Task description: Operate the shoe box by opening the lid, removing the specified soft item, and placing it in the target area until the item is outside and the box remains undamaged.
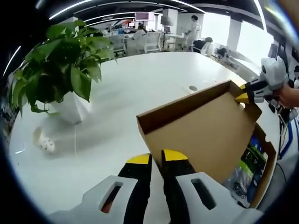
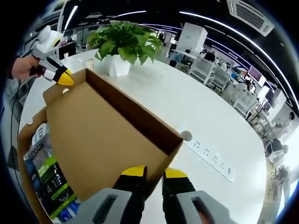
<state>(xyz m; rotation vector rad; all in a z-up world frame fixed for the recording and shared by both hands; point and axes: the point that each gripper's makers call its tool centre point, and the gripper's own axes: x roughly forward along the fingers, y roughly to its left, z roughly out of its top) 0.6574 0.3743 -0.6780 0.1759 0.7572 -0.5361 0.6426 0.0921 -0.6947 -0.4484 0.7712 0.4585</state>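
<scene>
Though jaws closed, lid (image 2: pixel 107 135) between.

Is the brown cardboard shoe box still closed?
No, the brown cardboard lid is lifted up, and a green and black plastic packet shows inside the open brown cardboard shoe box in the right gripper view.

The packet (image 2: pixel 46 179) lying in the open shoe box (image 2: pixel 103 140) carries the only print that can be partly read. In the right gripper view its dark and green face shows large pale numerals that look like "4.1", with smaller lines of lettering around them too blurred to make out. In the left gripper view the same packet's print is unreadable.
</scene>
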